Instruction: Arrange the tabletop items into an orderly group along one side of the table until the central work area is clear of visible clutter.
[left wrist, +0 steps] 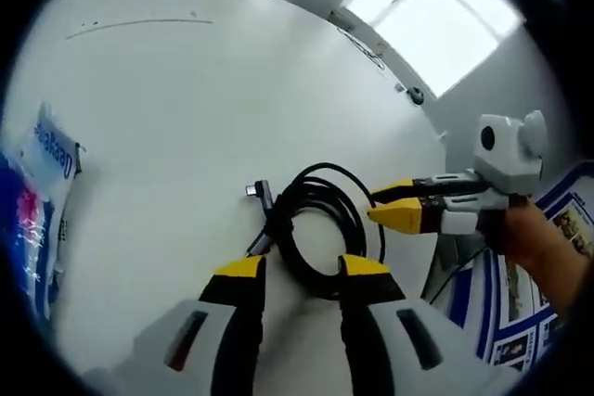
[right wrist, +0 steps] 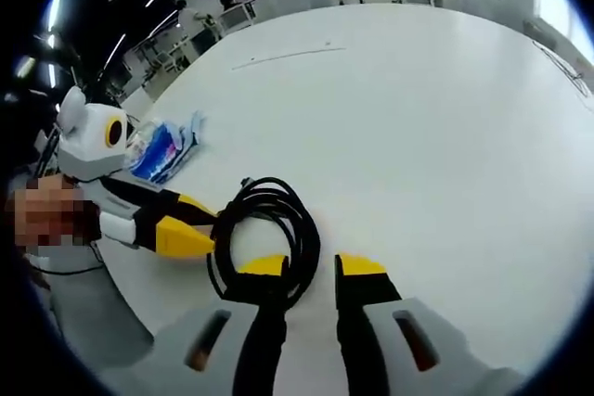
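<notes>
Both yellow-tipped tongs (left wrist: 302, 268) (right wrist: 311, 266) gape beside glossy black coiled cable (left wrist: 316, 224) on smooth white table (left wrist: 186, 108).

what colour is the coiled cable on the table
Black; the coiled cable shows best in the right gripper view, lying on the white table.

— What's the cable (left wrist: 316, 229) like?
— Black, wound into a loose round coil (right wrist: 269, 238), lying flat on the white table (left wrist: 186, 136). One end sticks out of the coil with an angled plug (left wrist: 261, 194).
— Anything else?
— A blue and white plastic packet (right wrist: 165, 148), crumpled, flat on the table, well apart from the cable, near the table's edge.
</notes>
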Demonstrator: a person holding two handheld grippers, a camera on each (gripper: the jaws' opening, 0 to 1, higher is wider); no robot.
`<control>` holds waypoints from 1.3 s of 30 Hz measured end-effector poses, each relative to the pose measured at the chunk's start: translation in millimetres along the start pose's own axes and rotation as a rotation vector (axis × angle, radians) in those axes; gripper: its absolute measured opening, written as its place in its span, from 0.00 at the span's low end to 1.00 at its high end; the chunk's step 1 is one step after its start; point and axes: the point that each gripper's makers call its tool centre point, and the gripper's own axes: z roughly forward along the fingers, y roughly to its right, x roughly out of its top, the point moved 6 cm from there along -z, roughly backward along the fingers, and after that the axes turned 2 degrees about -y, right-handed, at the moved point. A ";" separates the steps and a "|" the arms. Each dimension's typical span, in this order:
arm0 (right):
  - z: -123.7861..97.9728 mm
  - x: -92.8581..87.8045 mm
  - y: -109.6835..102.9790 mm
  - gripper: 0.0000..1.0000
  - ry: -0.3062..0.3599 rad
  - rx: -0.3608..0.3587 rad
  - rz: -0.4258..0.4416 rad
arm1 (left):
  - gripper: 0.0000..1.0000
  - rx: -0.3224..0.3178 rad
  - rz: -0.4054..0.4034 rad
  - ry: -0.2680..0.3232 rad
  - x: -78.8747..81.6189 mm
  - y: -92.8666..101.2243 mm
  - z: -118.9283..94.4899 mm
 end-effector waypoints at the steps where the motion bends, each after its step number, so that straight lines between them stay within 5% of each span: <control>1: -1.2 0.8 -1.0 0.19 0.003 0.002 0.000 | 0.34 0.000 0.001 0.002 -0.1 0.3 -1.3; 22: -14.9 13.6 -17.7 0.30 0.048 0.004 -0.055 | 0.59 0.018 0.034 0.079 4.4 -1.9 -33.8; 39: -27.7 32.6 -49.5 0.37 0.109 0.050 -0.142 | 0.69 0.068 0.071 0.144 2.8 -10.8 -72.5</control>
